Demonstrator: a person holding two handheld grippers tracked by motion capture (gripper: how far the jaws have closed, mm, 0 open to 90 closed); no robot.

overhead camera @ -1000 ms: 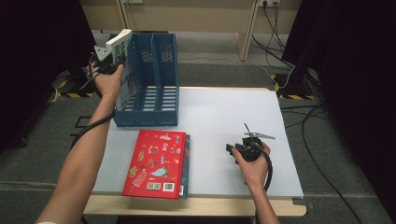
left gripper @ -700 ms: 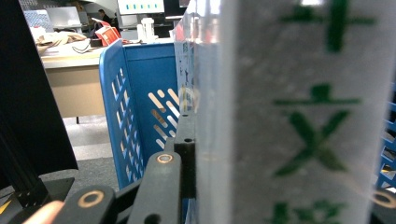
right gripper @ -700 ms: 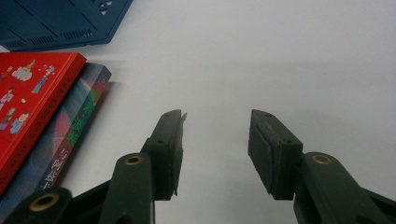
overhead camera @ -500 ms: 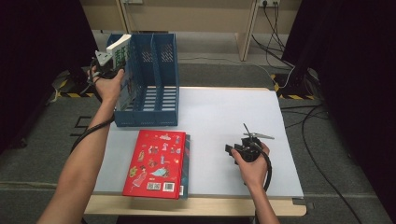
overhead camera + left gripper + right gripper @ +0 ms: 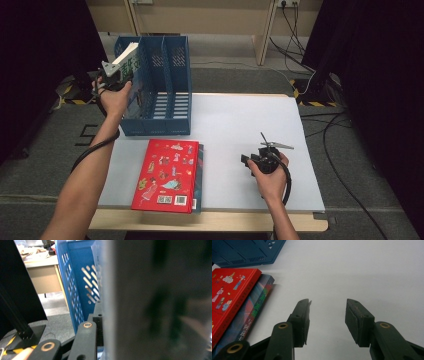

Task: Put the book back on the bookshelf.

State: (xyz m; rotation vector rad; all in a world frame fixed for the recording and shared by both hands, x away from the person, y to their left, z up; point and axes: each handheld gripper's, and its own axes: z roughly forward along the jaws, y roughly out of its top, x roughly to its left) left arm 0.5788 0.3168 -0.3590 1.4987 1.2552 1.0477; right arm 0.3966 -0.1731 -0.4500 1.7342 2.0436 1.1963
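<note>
My left gripper (image 5: 119,79) is shut on a white-covered book with green lettering (image 5: 129,61), held tilted over the left slot of the blue file rack (image 5: 161,102). In the left gripper view the book (image 5: 155,302) is a blurred slab pressed against one black finger (image 5: 86,340), with the rack's wall (image 5: 80,282) behind it. A red picture book (image 5: 167,172) lies flat on a darker book (image 5: 199,167) at the table's front. My right gripper (image 5: 248,160) (image 5: 327,317) rests on the white tabletop to their right, open with nothing between its jaws.
The white table (image 5: 240,120) has bare surface between the rack and the right gripper. In the right gripper view the red book (image 5: 229,290) and the darker book's spine (image 5: 252,312) lie at the left. Cables (image 5: 305,80) trail on the floor behind.
My left hand has lowered the white book and brought it closer to the rack's left slot. The right hand has stayed where it was.
</note>
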